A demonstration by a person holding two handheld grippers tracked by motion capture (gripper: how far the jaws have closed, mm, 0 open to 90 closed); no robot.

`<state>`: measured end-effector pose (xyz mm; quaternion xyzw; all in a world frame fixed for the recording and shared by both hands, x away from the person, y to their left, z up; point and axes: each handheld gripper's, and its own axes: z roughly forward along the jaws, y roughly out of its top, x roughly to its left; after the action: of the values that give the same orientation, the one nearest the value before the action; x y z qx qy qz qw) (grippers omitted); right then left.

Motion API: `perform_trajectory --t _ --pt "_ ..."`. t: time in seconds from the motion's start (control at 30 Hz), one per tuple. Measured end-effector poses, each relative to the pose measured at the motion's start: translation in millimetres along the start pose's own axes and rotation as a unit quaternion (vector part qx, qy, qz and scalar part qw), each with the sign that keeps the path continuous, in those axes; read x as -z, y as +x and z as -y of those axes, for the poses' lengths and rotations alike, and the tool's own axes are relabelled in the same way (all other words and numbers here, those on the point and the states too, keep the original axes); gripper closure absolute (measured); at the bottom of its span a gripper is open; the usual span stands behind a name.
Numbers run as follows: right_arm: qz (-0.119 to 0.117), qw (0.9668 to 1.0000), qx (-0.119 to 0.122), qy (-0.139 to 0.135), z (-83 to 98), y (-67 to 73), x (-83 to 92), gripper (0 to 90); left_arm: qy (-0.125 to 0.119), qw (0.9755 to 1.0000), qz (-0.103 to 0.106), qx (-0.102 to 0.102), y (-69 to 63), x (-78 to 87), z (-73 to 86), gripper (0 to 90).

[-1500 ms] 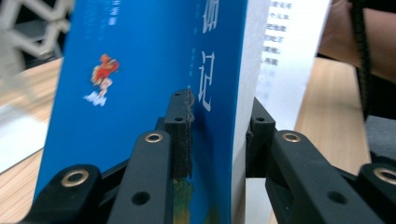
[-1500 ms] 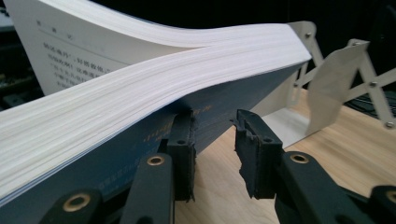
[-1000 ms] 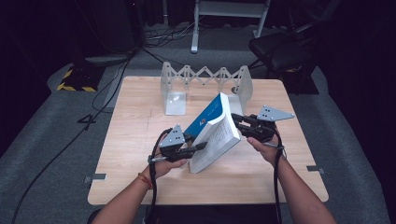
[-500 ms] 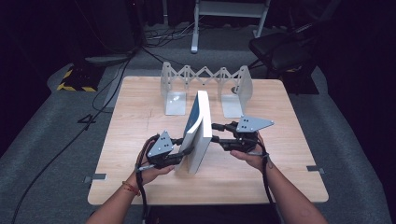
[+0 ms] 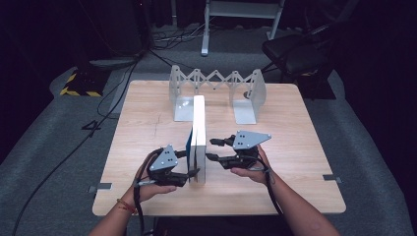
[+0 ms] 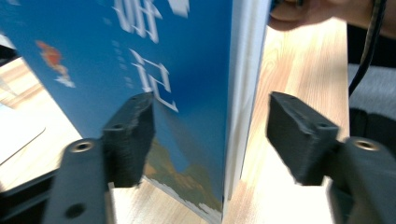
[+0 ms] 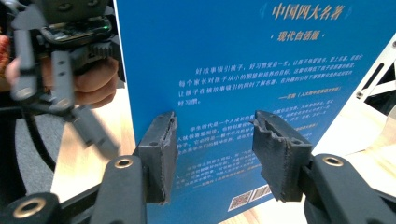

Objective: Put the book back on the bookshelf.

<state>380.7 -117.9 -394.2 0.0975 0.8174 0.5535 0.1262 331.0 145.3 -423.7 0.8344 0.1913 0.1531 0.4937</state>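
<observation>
Between our two gaping tools, left (image 5: 193,172) and right (image 5: 211,149), neither gripping, the thick blue-covered book (image 5: 198,137) stands upright; we steady both sides evenly.

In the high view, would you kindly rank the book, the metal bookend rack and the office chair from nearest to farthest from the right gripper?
1. Book: standing upright just left of the right gripper.
2. Metal bookend rack: at the table's far edge.
3. Office chair: off the table, on the floor beyond its far right corner.
</observation>
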Motion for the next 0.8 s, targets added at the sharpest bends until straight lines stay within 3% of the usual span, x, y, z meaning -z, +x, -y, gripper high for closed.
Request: perform_trajectory --t 0.13,0.27,0.43,0.47,0.57,0.7,0.8 --pt "0.007 0.9999 0.007 0.002 -1.0 0.3 -2.6 50.1 0.001 0.9996 -0.022 0.017 -7.2 -11.3 0.6 17.8" --pt "0.021 0.9998 0.005 0.003 -2.5 -0.7 -7.0 50.1 0.028 0.9959 -0.084 0.020 -14.5 -24.8 -0.2 14.9" --pt "0.021 0.9998 0.001 0.000 -2.0 0.5 -9.4 50.0 -0.008 0.9921 -0.109 0.061 -16.7 -26.6 -4.9 14.6" --pt "0.021 0.9998 0.001 0.001 -2.2 0.8 -9.5 50.1 -0.006 0.9907 -0.122 0.060 -19.2 -28.7 -6.5 13.8" --pt "0.023 0.9997 0.003 0.004 -3.4 0.8 -9.8 48.8 -0.006 0.9826 -0.174 0.064 -29.2 -37.3 -8.5 13.5" --pt "0.029 0.9996 -0.002 0.004 -3.1 2.3 -9.5 48.1 -0.021 0.9756 -0.205 0.075 -32.8 -39.3 -5.4 22.0" --pt "0.034 0.9994 0.000 0.005 -3.3 3.2 -9.4 47.7 -0.025 0.9774 -0.195 0.078 -30.5 -36.9 -2.7 26.5"
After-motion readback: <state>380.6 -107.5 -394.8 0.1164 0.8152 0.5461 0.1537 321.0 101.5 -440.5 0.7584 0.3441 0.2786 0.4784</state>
